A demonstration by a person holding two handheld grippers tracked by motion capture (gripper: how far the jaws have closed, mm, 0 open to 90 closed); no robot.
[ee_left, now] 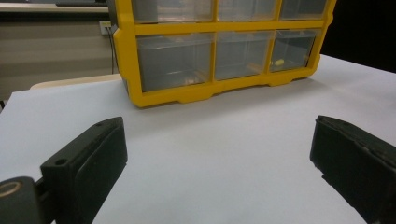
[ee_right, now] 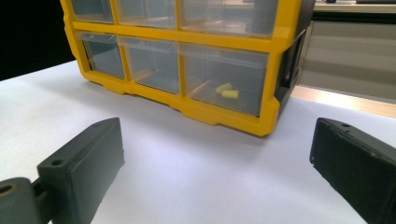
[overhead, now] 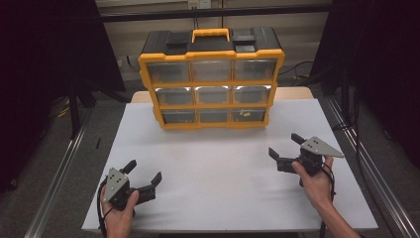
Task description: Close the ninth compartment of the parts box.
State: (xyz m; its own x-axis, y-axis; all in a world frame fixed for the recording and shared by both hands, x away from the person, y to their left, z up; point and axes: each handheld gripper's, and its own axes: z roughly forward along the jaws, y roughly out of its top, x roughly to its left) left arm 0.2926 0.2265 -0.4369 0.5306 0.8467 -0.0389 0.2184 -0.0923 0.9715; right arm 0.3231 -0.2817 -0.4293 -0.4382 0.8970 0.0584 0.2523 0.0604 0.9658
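Note:
A yellow and black organizer cabinet with clear drawers in three rows stands at the back of the white table. Its bottom right drawer holds small yellow pieces, also visible through the drawer front as a yellow piece in the left gripper view. My left gripper rests open near the front left of the table, held by a hand. My right gripper stands open at the right, jaws pointing toward the cabinet. Nothing lies between either pair of jaws.
Black curtains hang on both sides of the table. A metal rail runs along the floor at the left and another rail at the right. A wooden board edge shows behind the table.

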